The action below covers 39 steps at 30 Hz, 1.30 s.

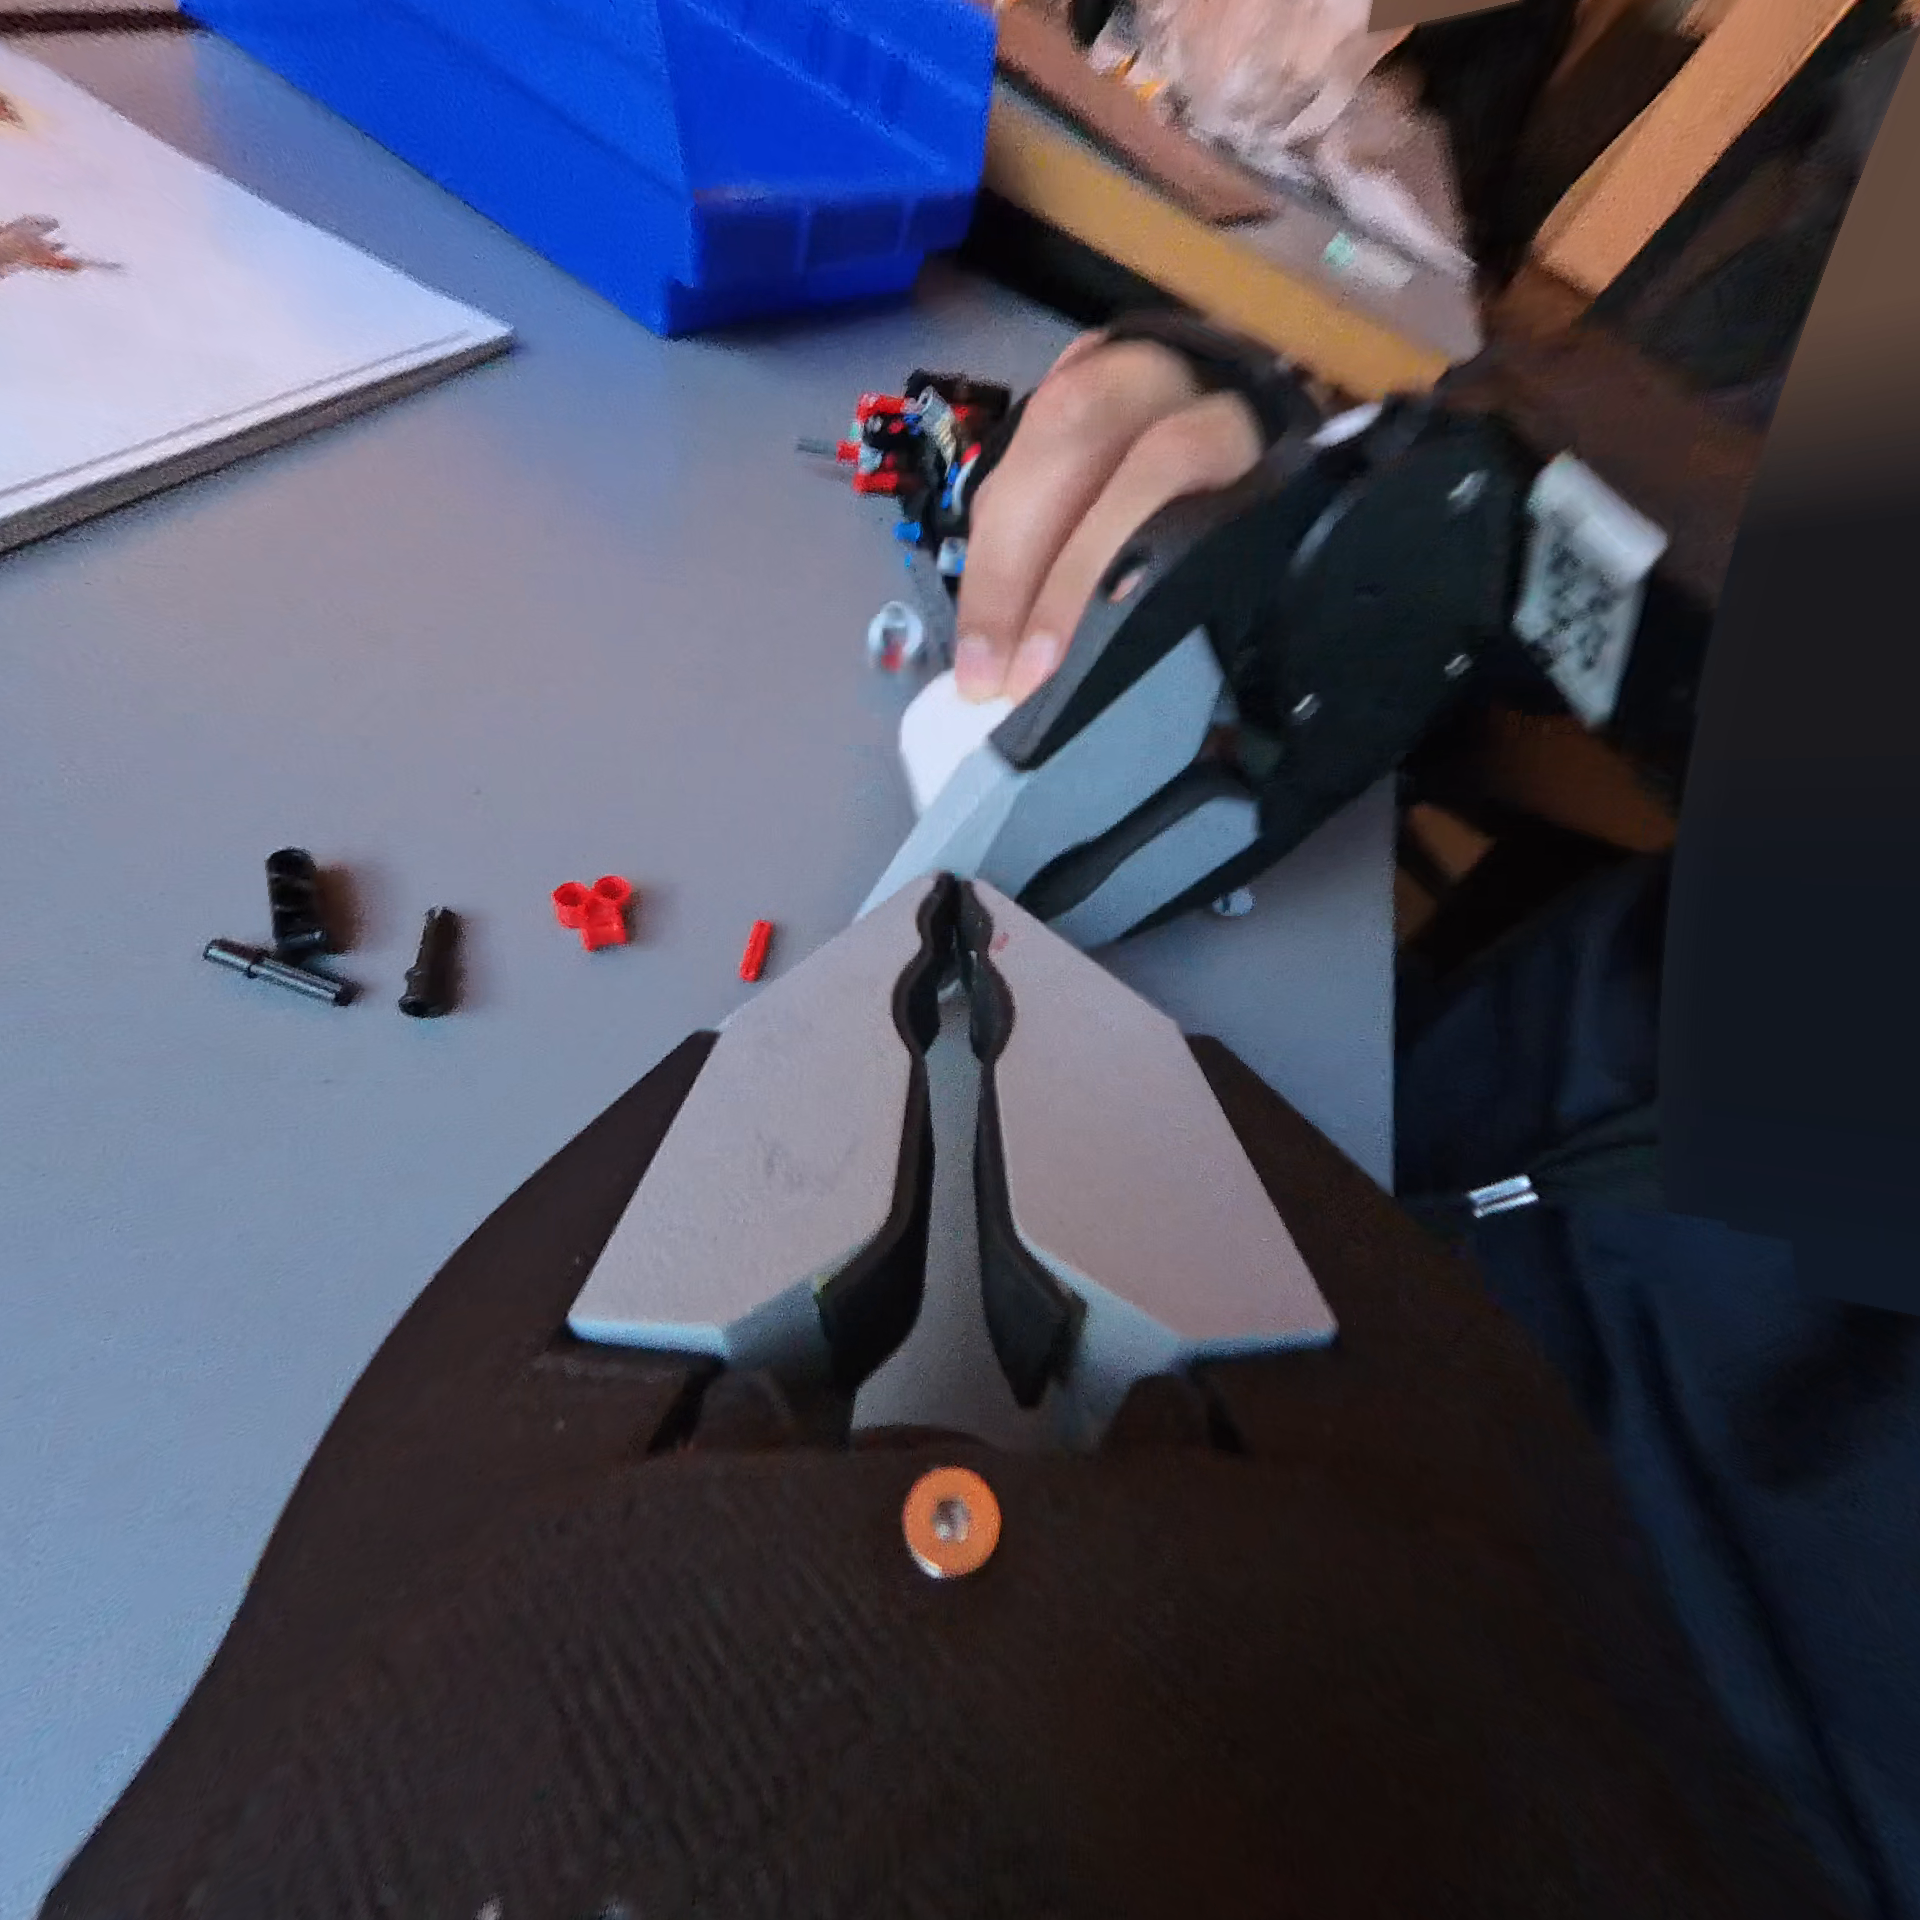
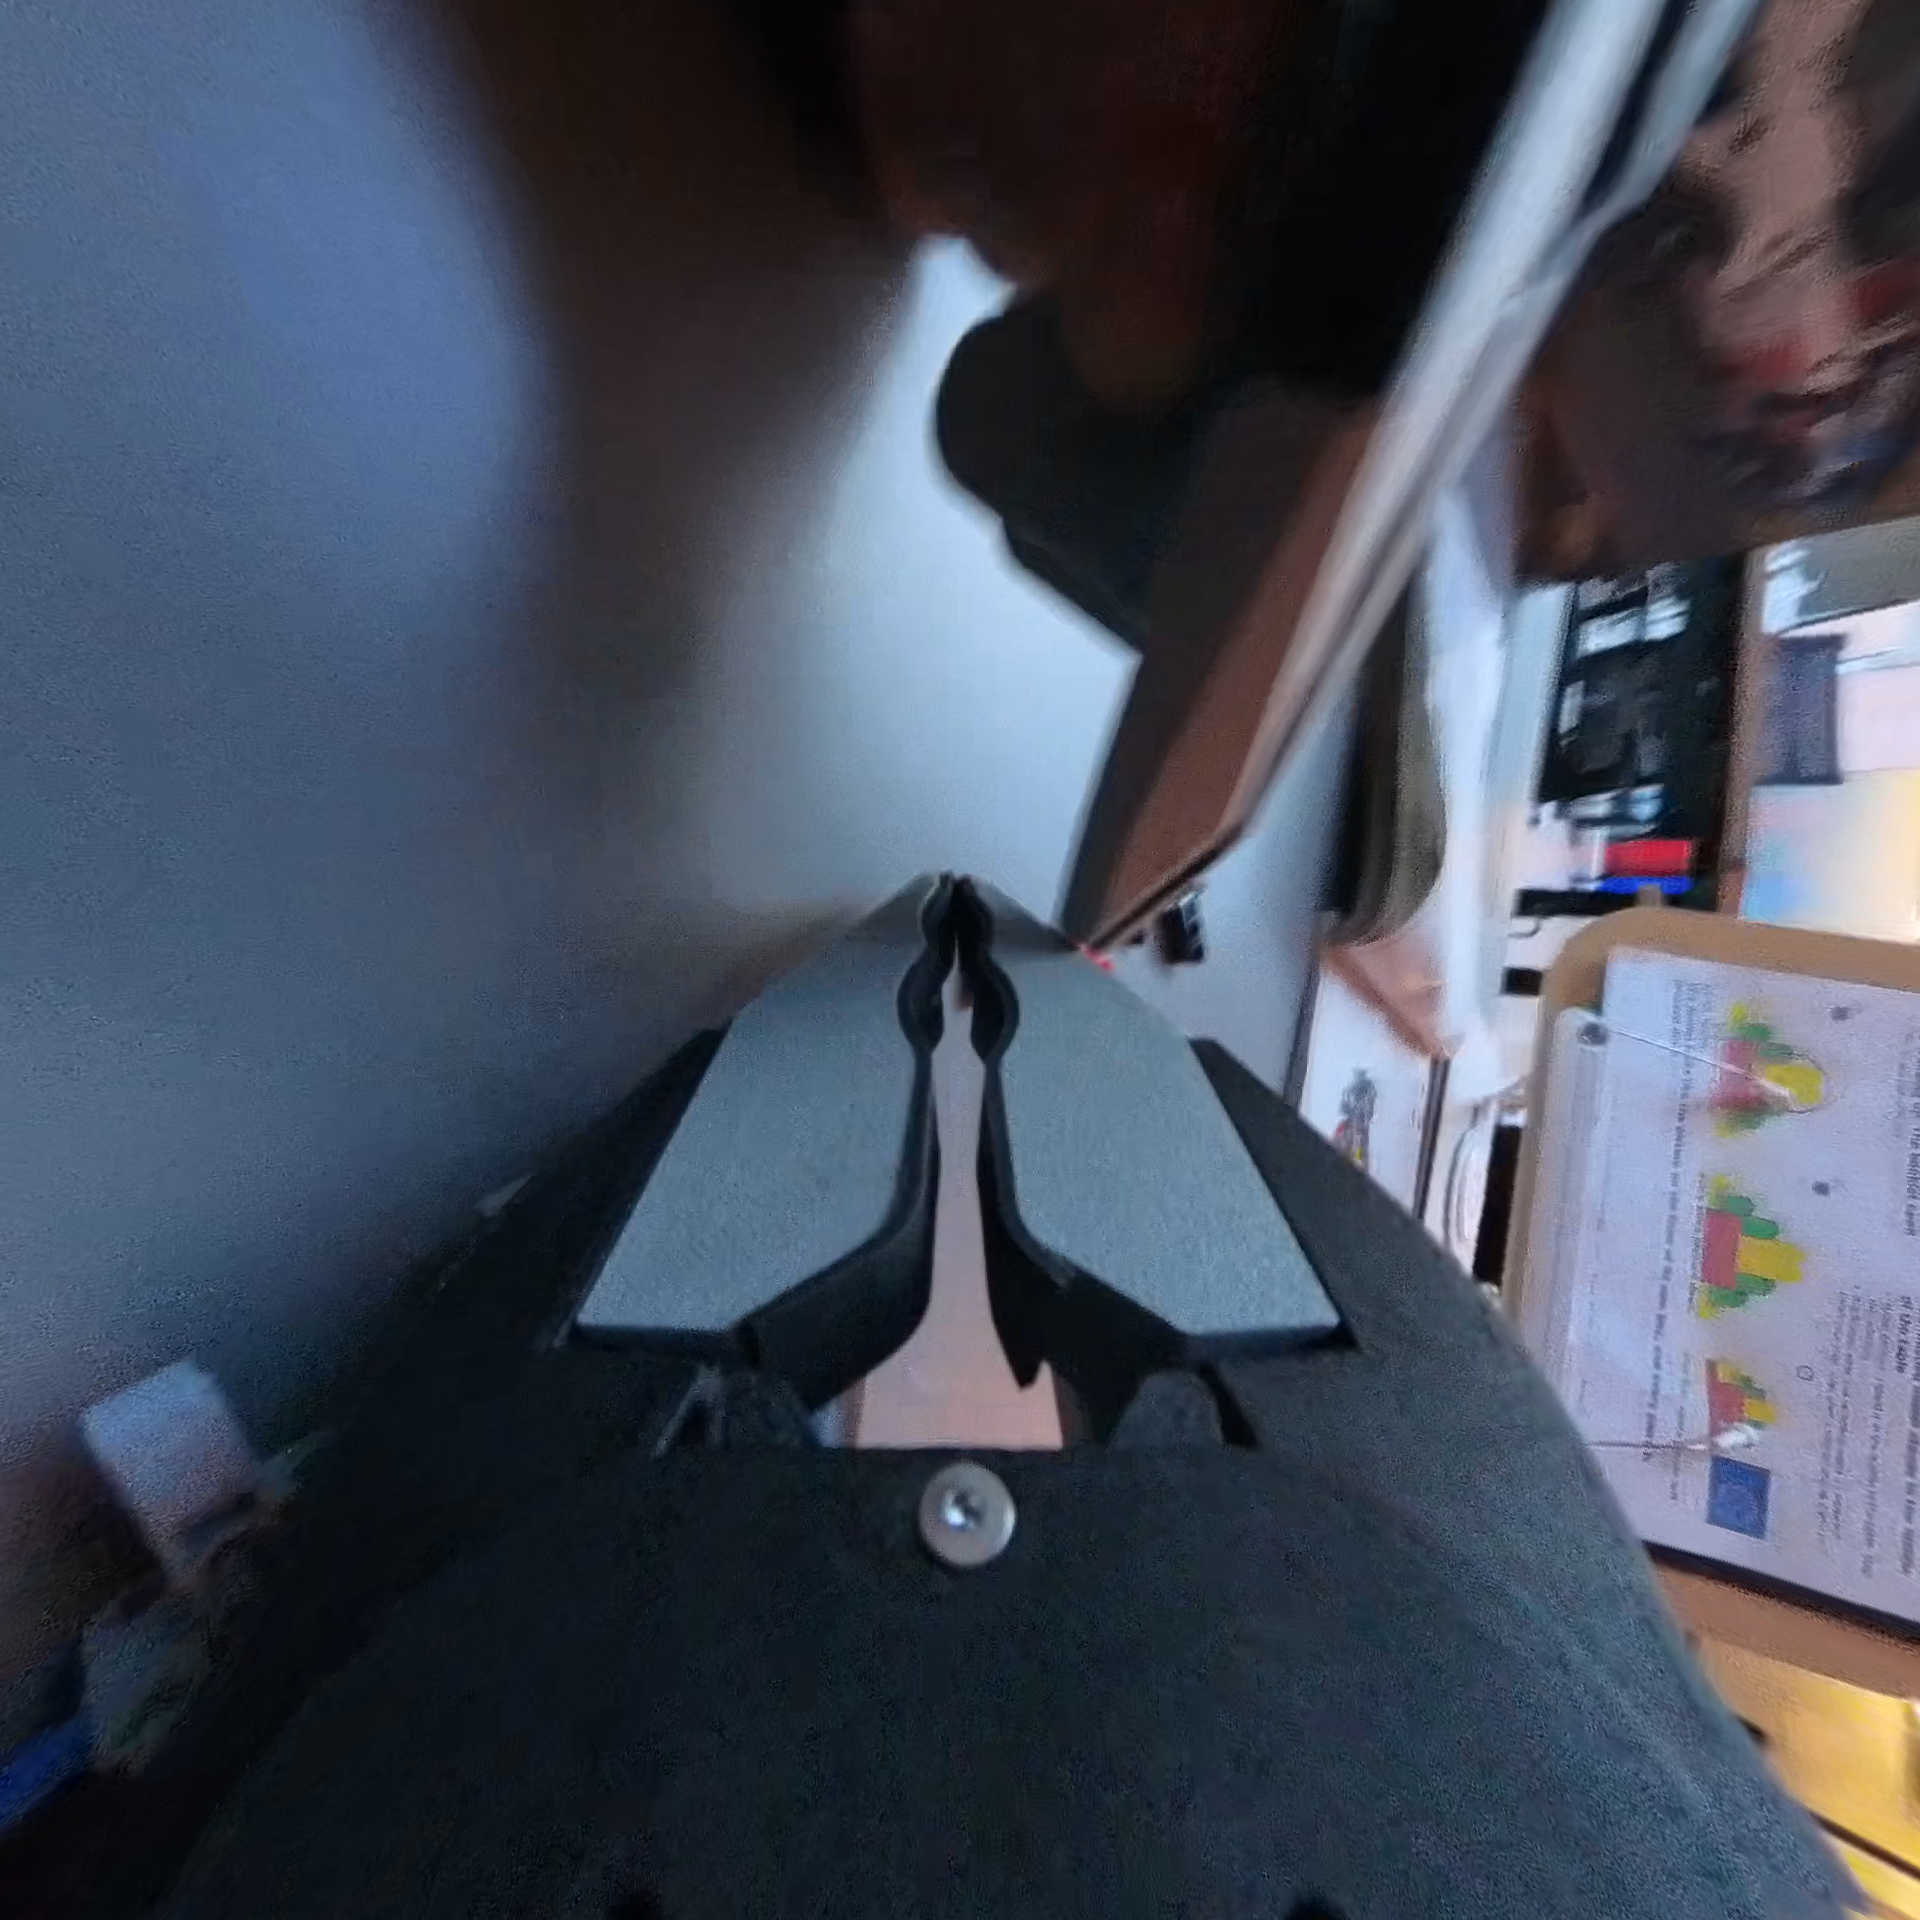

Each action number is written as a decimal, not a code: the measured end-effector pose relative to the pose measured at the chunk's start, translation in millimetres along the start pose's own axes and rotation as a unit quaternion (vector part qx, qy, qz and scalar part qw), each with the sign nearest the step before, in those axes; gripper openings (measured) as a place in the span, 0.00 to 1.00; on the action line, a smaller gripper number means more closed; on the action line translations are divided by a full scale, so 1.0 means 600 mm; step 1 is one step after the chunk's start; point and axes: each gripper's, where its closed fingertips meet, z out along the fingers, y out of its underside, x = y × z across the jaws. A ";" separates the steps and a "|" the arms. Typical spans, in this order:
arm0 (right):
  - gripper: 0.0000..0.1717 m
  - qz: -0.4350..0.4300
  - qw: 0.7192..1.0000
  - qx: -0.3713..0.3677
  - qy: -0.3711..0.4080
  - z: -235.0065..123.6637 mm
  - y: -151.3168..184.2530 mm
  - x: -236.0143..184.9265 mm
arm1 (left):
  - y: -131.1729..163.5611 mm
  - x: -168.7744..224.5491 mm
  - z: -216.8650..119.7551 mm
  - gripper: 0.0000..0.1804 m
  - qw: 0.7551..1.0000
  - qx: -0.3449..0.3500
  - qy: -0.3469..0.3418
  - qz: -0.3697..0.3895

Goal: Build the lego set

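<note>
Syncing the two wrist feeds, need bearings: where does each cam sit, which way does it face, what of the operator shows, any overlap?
Left wrist view: on the left gripper, looking down along its shut fingers at the grey table with small red and black parts, a blue bin and a booklet; a hand holding the right gripper shows.
Right wrist view: on the right gripper, rolled sideways, facing a blurred pale surface and a poster board; shut fingers show.
Shared: only the right gripper itself.
</note>
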 end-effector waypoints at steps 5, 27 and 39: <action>0.00 0.120 0.991 0.052 -0.032 -0.030 -0.008 0.029 | 0.000 -0.043 -0.033 0.00 0.998 0.012 -0.055 -0.014; 0.03 0.445 0.889 -0.030 0.105 -0.214 0.275 0.209 | 0.033 -0.049 -0.041 0.00 0.993 -0.053 -0.099 0.035; 0.18 0.345 0.886 -0.308 -0.024 -0.112 0.411 0.103 | -0.039 -0.041 -0.196 0.00 0.976 -0.027 -0.201 0.084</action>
